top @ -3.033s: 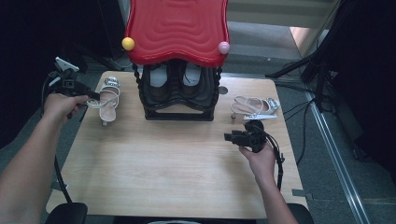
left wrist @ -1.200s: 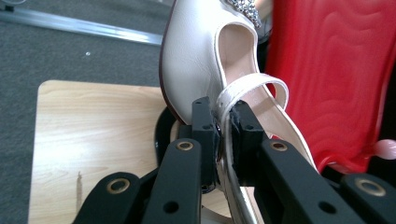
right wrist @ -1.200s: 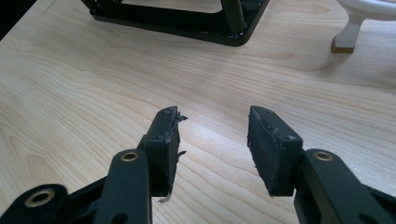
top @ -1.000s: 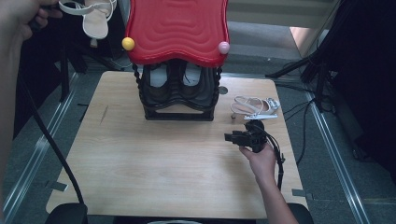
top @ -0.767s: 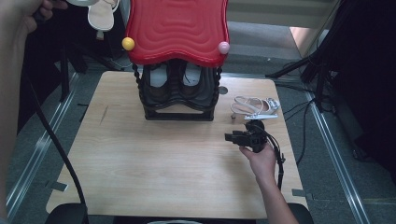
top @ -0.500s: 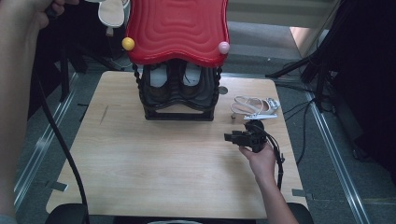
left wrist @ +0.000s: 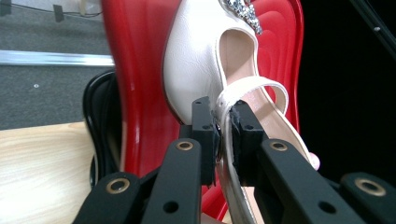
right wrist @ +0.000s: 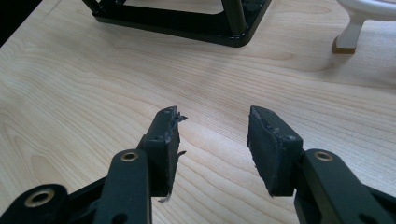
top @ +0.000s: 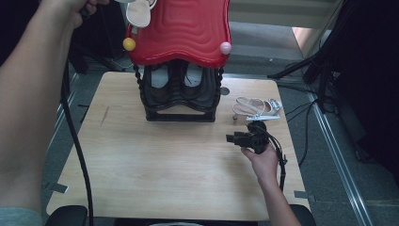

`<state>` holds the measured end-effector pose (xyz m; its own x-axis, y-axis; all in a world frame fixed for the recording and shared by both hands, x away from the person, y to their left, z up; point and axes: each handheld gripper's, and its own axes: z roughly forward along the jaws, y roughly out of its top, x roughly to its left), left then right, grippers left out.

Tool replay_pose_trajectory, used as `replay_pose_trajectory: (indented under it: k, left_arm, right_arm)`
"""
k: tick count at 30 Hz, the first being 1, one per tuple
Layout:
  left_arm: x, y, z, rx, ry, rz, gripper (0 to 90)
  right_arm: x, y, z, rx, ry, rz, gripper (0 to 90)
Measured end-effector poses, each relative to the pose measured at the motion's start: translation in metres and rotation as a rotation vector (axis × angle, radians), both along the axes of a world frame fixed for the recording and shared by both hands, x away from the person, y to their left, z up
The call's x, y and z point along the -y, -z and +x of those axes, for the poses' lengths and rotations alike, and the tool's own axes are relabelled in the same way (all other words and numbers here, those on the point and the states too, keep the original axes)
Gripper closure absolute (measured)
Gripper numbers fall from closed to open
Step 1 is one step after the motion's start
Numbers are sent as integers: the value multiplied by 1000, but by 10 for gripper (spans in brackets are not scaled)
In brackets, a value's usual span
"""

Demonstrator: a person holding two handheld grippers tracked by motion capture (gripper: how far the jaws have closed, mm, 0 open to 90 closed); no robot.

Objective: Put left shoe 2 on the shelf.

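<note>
we hold the white sandal [left wrist: 210, 70] by its strap in the left gripper [left wrist: 223, 135], raised above the red rack [top: 179, 33] for placing; the right gripper [right wrist: 212, 140] rests wide, empty.

Two white heeled sandals are out in the open: one sandal [top: 138, 12] up at the red rack top [top: 181, 33], the other sandal [top: 256, 108] lying on the wooden table [top: 155, 169]. Two more shoes [top: 176, 77] sit inside the one black rack [top: 180, 94]. The top carries two balls, one yellow ball [top: 129, 44] and one pink ball [top: 225, 47].
</note>
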<state>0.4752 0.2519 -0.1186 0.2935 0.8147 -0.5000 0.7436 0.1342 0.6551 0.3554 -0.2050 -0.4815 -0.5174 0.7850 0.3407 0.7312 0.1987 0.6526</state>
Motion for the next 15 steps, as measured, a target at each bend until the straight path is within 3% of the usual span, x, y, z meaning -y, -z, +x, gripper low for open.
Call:
replay_pose_trajectory:
  k: [9,15]
  left_arm:
    - [15,21,11,24,-24,-62,832]
    - [15,35,11,25,-48,-45,829]
  right_arm:
    - [0,0,0,-5,-1,4,542]
    - [0,0,0,-1,-3,2,542]
